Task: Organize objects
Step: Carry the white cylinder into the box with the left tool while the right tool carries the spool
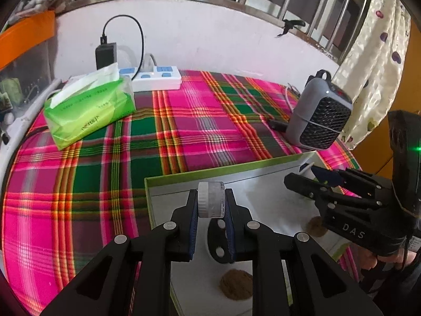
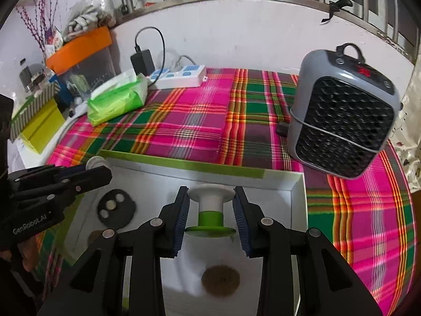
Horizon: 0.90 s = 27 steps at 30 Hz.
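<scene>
- Your left tongs are clamped on a small clear jar with a ribbed white cap, low centre of the left wrist view; both blue pads press its sides.
- That jar hangs above the near-left corner of the shallow white tray with a green rim, which lies on the plaid-covered worktop.
- In the right wrist view the same left tongs enter from the left edge, the jar's white cap showing at their tips over the tray's left end.
- Your right tongs stand spread apart around a white-and-green spool, lower centre of the right wrist view; whether the pads touch its flanges I cannot tell.
- The spool stands upright inside the tray, near its far wall.
- A black disc with pale round holes lies on the tray floor, left of the spool.
- A brown round pad lies on the tray floor at bottom centre, between the right tongs' arms.
- A grey heater with a black grille stands on the worktop at the right of the frame, beyond the tray.
- A green tissue pack sits at upper left, with a white power strip just behind it against the wall.
</scene>
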Each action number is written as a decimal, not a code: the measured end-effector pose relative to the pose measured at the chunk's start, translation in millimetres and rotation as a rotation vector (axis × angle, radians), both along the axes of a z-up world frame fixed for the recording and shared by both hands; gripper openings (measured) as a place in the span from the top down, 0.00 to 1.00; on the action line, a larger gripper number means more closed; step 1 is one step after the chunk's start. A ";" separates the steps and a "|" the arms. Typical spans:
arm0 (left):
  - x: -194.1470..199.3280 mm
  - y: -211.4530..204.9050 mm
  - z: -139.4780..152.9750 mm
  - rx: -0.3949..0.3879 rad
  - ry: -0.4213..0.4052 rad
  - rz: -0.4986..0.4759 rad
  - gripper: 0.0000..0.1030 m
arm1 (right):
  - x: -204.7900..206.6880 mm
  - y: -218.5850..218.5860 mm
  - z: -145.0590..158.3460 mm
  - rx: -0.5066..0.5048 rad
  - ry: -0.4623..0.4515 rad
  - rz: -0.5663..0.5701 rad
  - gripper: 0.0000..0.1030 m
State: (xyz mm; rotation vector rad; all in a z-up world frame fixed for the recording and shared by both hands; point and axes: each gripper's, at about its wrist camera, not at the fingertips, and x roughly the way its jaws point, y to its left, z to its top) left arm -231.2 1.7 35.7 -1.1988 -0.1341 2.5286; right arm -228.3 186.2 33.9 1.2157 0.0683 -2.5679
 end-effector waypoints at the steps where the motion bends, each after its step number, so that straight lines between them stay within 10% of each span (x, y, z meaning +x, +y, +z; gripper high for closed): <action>1: -1.4 0.2 -1.4 -0.002 -0.002 0.001 0.84 | -3.6 0.2 -2.1 0.008 -0.004 -0.003 0.66; 27: -14.9 5.3 -17.5 -0.047 -0.040 -0.003 0.84 | -30.2 6.5 -19.8 0.096 -0.086 -0.063 0.66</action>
